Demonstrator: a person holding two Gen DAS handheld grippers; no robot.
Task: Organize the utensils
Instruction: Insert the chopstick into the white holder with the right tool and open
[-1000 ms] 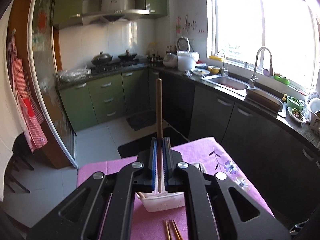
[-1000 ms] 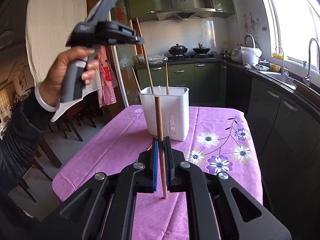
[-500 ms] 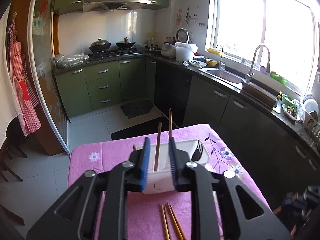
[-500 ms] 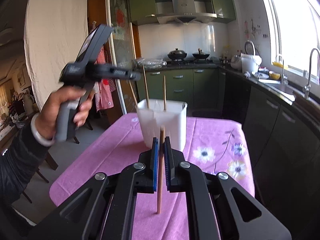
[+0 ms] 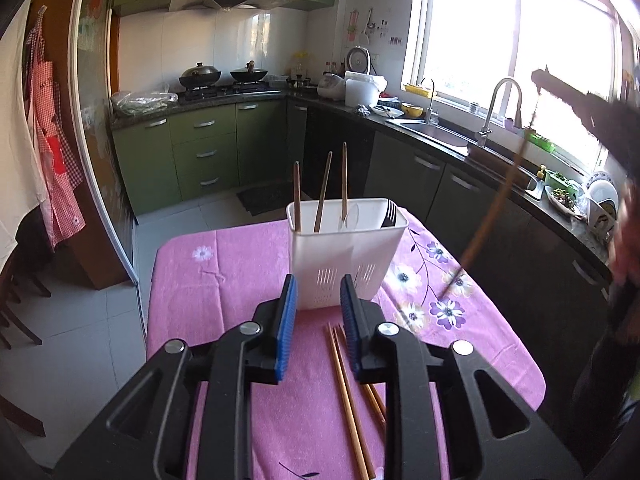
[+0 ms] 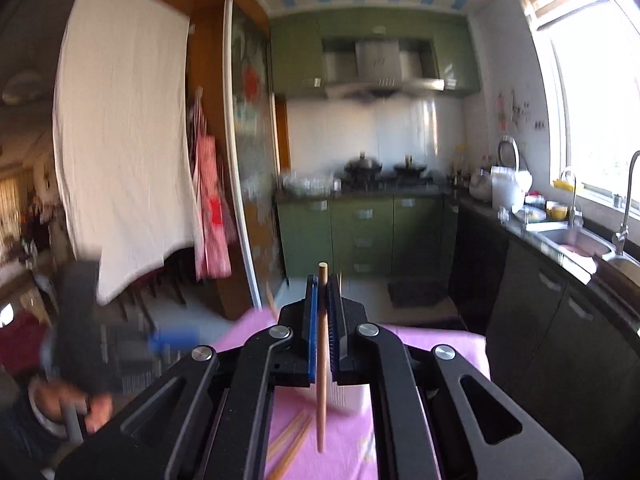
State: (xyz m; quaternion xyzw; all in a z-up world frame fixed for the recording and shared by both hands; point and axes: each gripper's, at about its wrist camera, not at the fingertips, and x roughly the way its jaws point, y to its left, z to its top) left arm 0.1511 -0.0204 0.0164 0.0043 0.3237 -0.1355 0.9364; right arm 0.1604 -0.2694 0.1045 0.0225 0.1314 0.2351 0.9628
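L claw (image 5: 316, 322) spread, holding nothing, just short of white holder (image 5: 346, 254) w/ three chopsticks (image 5: 322, 196) upright inside. R claw (image 6: 323, 330) pinching one chopstick (image 6: 321, 364) above pink counter (image 5: 224, 280). Loose chopsticks (image 5: 350, 396) lie near holder.

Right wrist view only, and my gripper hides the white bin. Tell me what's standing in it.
Observer: The white slotted plastic utensil bin holds three brown wooden chopsticks standing toward its left side, and a dark fork at its right end.
Operator: Report the left gripper.
Observer: The left gripper is open and empty, just short of the bin, above loose wooden chopsticks lying on the pink flowered tablecloth.
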